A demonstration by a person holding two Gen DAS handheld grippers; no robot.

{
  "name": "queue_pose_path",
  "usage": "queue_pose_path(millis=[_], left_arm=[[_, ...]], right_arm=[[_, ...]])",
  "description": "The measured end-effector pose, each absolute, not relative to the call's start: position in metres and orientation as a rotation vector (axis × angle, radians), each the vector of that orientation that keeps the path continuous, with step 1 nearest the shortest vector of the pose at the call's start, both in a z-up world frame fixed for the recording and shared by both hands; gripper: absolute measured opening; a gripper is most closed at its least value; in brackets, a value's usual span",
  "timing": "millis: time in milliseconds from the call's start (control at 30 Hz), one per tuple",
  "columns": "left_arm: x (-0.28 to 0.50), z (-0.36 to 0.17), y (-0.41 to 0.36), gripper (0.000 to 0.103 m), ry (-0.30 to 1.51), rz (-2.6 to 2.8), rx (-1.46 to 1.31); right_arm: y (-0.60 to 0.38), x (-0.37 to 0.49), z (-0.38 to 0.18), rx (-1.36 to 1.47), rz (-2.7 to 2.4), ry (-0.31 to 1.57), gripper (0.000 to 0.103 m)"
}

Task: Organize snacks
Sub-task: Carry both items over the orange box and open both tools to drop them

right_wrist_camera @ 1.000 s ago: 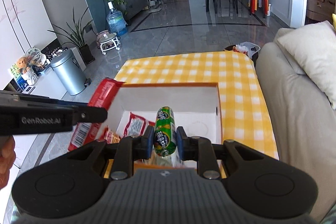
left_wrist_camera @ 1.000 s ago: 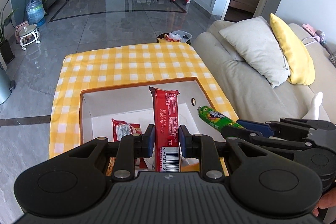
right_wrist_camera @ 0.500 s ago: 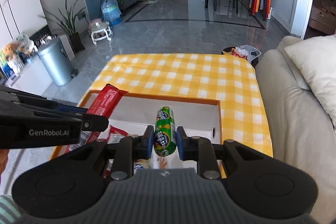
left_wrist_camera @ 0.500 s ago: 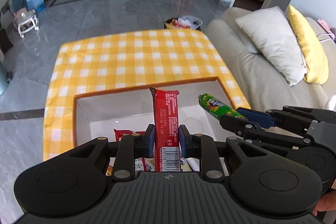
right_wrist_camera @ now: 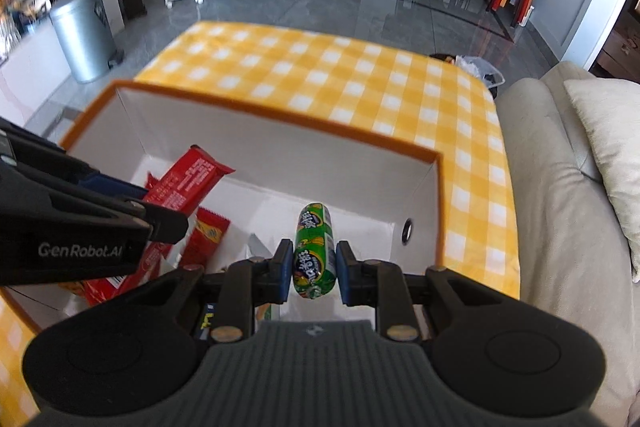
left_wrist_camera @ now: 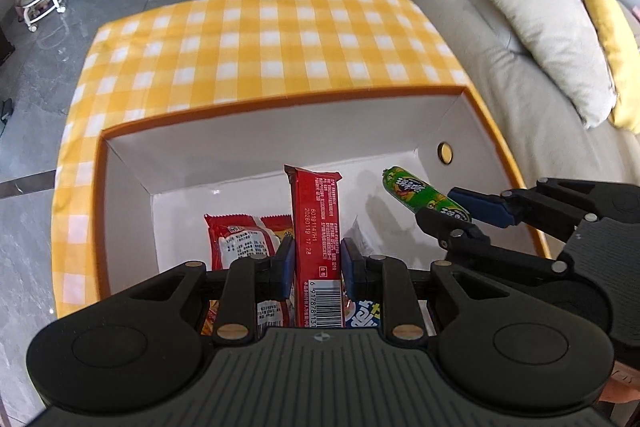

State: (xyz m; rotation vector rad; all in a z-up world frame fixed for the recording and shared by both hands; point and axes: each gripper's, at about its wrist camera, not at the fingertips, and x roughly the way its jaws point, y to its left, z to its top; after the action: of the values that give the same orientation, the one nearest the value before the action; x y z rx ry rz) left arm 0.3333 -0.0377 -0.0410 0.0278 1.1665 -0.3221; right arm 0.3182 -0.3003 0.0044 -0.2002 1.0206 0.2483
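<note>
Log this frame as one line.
left gripper: shut on red bar | right gripper: shut on green sausage | both over box

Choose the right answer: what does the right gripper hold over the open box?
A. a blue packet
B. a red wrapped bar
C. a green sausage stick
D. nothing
C: in the right wrist view the right gripper is shut on the green sausage stick, above the white inside of the box; the red bar is in the left gripper.

"GenRobot.AI" on left hand-held gripper (right_wrist_camera: 168, 205), "20260119" — red snack bar (left_wrist_camera: 316, 215) wrapper
</note>
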Motion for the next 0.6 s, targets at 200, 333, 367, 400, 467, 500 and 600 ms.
queue_pose_path(millis=[200, 333, 367, 400, 467, 500, 600], left_arm=[[0.339, -0.057, -0.038, 0.026, 1.206, -0.322, 0.037], [0.340, -0.065, -0.037, 0.026, 1.227, -0.319, 0.039], [0.340, -0.067, -0.037, 0.026, 1.234, -0.318, 0.040], [0.340, -0.069, -0.037, 0.026, 1.240, -0.317, 0.042], [0.342, -0.072, -0.037, 0.026, 1.253, -0.319, 0.043], [0.342, -0.074, -0.038, 0.026, 1.260, -0.323, 0.042], [0.342, -0.077, -0.038, 0.026, 1.273, -0.335, 0.034]], right_arm=[[-0.293, 0.324, -0.015, -0.242, 0.255, 1.063, 0.019], [-0.290, 0.325, -0.026, -0.260, 0.255, 1.089, 0.019], [-0.290, 0.325, -0.028, -0.261, 0.255, 1.094, 0.019], [-0.290, 0.325, -0.030, -0.262, 0.255, 1.100, 0.019], [-0.290, 0.324, -0.034, -0.267, 0.253, 1.110, 0.019], [-0.290, 0.324, -0.034, -0.269, 0.255, 1.110, 0.019], [-0.287, 0.324, -0.035, -0.286, 0.257, 1.112, 0.019]])
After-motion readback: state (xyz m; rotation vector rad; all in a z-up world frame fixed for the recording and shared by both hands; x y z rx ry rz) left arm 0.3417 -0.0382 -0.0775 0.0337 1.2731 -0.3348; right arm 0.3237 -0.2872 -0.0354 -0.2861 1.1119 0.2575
